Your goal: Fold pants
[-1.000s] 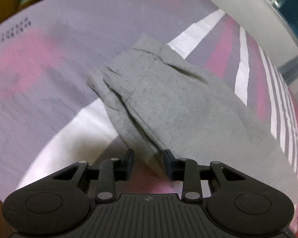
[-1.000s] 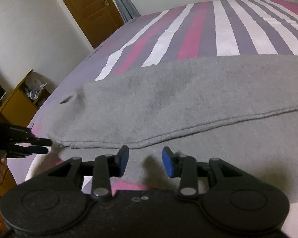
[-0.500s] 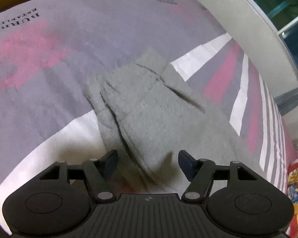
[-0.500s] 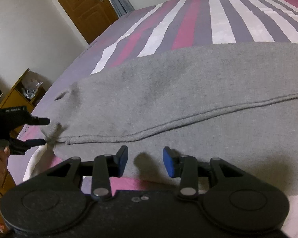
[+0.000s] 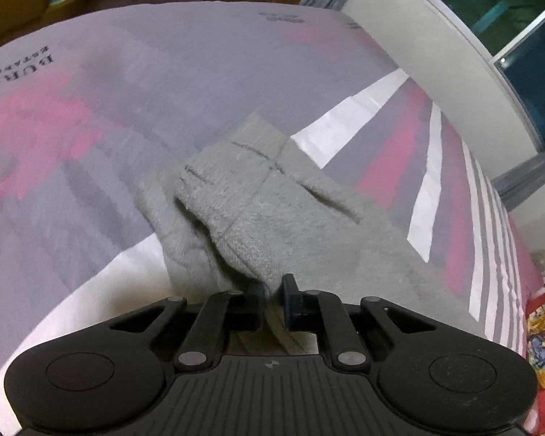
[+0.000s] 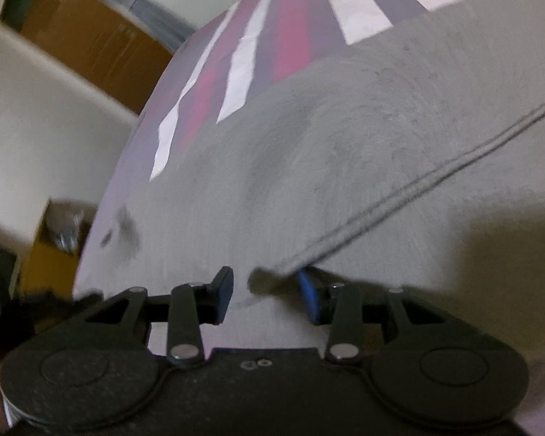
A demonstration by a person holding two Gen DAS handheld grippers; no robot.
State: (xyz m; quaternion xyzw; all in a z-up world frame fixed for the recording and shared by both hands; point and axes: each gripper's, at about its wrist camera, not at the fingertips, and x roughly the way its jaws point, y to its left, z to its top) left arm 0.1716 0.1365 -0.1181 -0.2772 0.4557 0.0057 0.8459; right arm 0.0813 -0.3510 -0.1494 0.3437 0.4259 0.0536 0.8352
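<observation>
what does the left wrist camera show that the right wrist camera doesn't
Only the left wrist view shows the left gripper pinched shut on the bunched end of the grey pants, printed lettering on the bedsheet, and a dark window. Only the right wrist view shows the right gripper with its jaws open around a seamed edge of the pants, a brown door, and a yellow shelf unit. Both show the same grey pants on the striped bedsheet.
</observation>
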